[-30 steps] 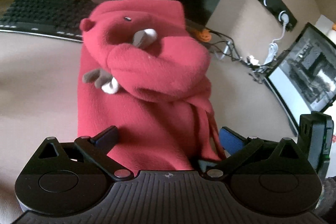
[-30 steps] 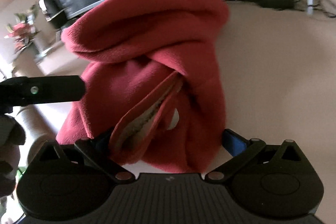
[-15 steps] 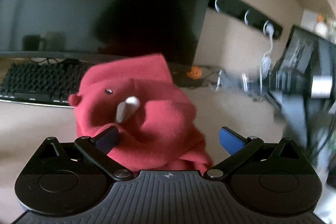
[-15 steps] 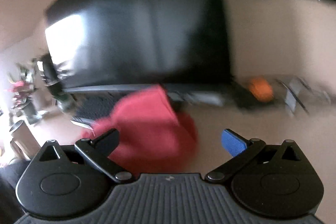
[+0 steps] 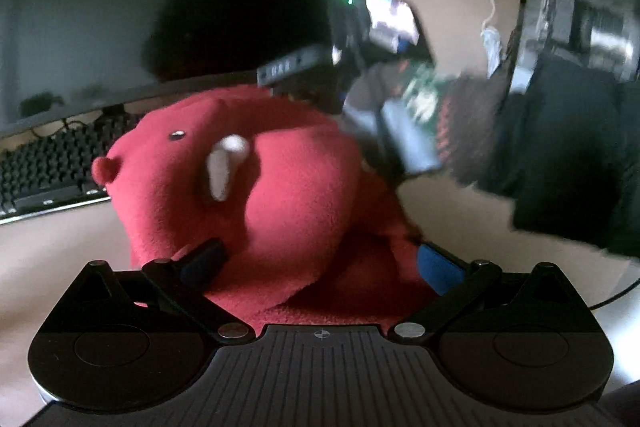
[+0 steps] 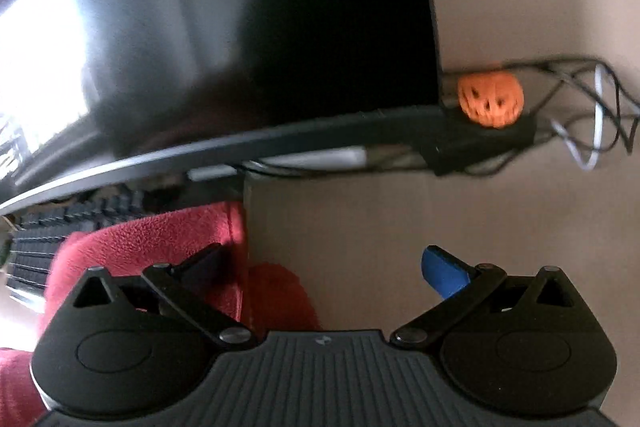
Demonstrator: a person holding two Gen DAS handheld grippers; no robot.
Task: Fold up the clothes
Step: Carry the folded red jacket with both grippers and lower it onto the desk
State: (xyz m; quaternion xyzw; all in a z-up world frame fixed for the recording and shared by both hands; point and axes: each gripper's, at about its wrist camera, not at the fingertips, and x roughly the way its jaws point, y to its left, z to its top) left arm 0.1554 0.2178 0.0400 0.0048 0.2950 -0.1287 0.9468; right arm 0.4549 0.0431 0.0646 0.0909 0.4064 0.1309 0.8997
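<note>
A red fleece garment lies bunched on the beige table, its hood showing a small eye, a round ear and a pale antler. My left gripper is open, its fingers spread around the near edge of the cloth without pinching it. The right gripper appears blurred behind the bundle's right side, held by a hand in a dark sleeve. In the right wrist view my right gripper is open; the red garment sits low and left, under its left finger.
A large dark monitor stands at the back with a black keyboard below it. An orange pumpkin figure and tangled cables lie at the back right. A second screen stands at the far right.
Both cameras have tilted up and the garment now sits lower in each view. The cloth no longer lies between the right gripper's fingers. The right gripper has come into the left wrist view.
</note>
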